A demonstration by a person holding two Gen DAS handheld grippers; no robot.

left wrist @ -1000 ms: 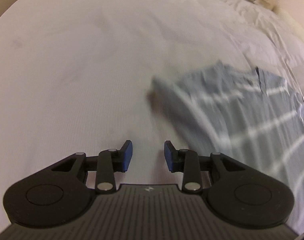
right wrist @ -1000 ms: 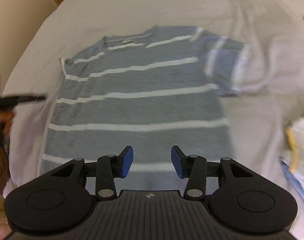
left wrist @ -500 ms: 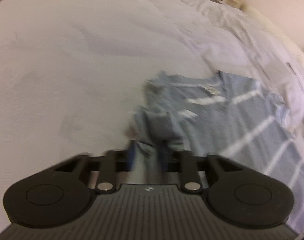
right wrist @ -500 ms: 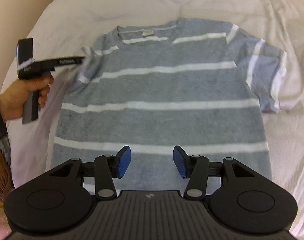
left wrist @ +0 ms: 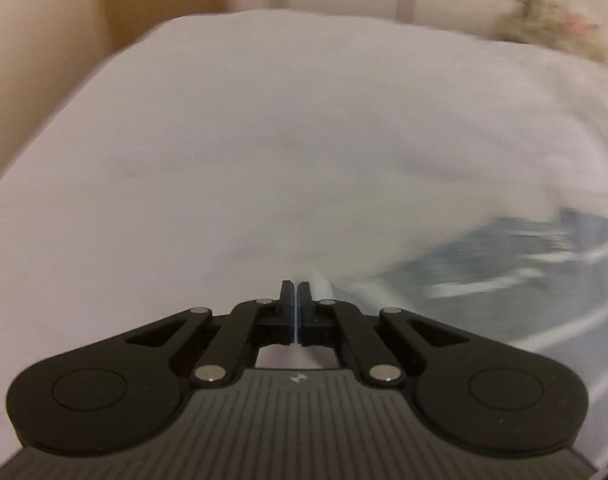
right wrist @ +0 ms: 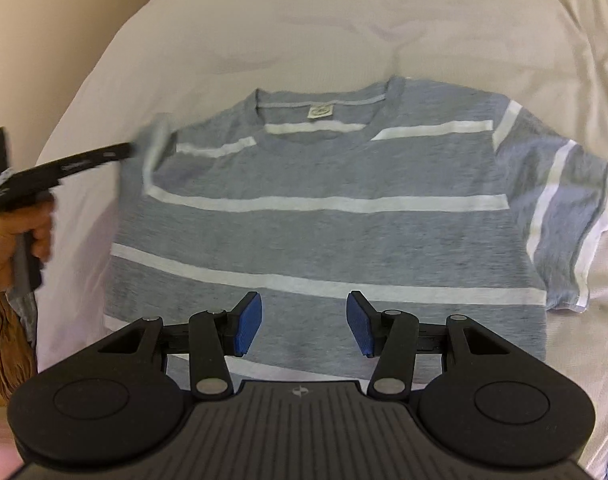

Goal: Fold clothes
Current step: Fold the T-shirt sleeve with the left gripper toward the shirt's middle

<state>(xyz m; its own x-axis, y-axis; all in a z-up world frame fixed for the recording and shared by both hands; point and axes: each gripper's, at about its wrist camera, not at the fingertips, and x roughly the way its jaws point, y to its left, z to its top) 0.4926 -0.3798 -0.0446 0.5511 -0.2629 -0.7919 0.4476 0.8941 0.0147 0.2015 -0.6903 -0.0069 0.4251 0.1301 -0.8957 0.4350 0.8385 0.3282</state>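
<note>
Since earlier frame, grey-blue cotton T-shirt with white stripes [right wrist: 324, 216] lies flatter on wide white bed sheet [right wrist: 304, 20], its sleeve [right wrist: 154, 148] on left-gripper side now drawn outward. I read this as spreading step before first fold. Shirt lies face up, collar far from me. Left gripper [left wrist: 295, 294] pressed together; whether sleeve edge is pinched I cannot tell, picture blurred. Right gripper [right wrist: 303, 322] spread, nothing between pads, hovers over lower hem. My judgement: folding itself not yet begun.
</note>
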